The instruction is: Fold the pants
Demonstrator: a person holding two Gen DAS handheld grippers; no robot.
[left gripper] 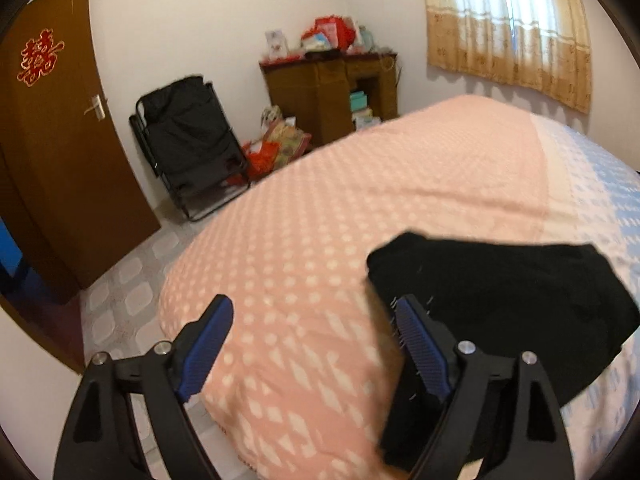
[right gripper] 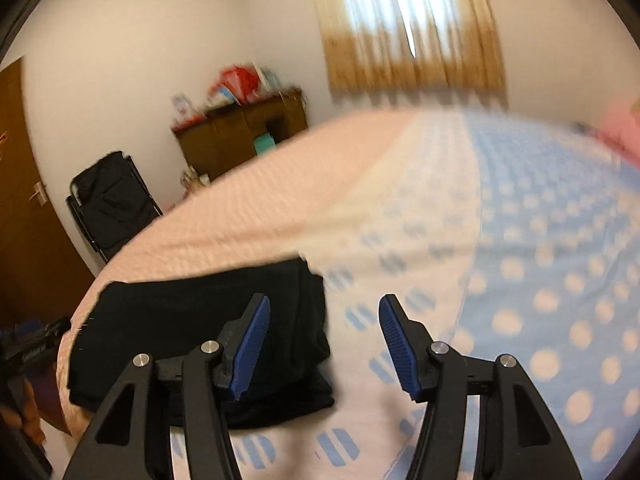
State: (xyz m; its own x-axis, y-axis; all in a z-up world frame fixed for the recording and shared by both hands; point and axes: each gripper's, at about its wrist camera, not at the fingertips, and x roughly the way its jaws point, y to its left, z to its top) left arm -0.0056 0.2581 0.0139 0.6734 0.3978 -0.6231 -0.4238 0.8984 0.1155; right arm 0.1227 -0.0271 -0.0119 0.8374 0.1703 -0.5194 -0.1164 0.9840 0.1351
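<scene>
Black pants [left gripper: 520,300] lie folded into a compact rectangle near the front edge of the bed [left gripper: 360,200]. My left gripper [left gripper: 316,312] is open over the pink cover, its right finger at the pants' left edge with nothing between the pads. In the right wrist view the pants [right gripper: 192,320] lie lower left. My right gripper [right gripper: 324,316] is open, its left finger above the pants' right end and its right finger over the bedspread. Neither gripper holds cloth. The left gripper [right gripper: 36,352] shows at the far left edge there.
The bedspread [right gripper: 520,240] is pink on the left and blue with dots on the right. A black folding chair [left gripper: 188,152], a wooden cabinet [left gripper: 332,92] with clutter, a brown door [left gripper: 60,140] and a curtained window [left gripper: 508,28] stand beyond the bed. Tiled floor [left gripper: 132,280] lies left.
</scene>
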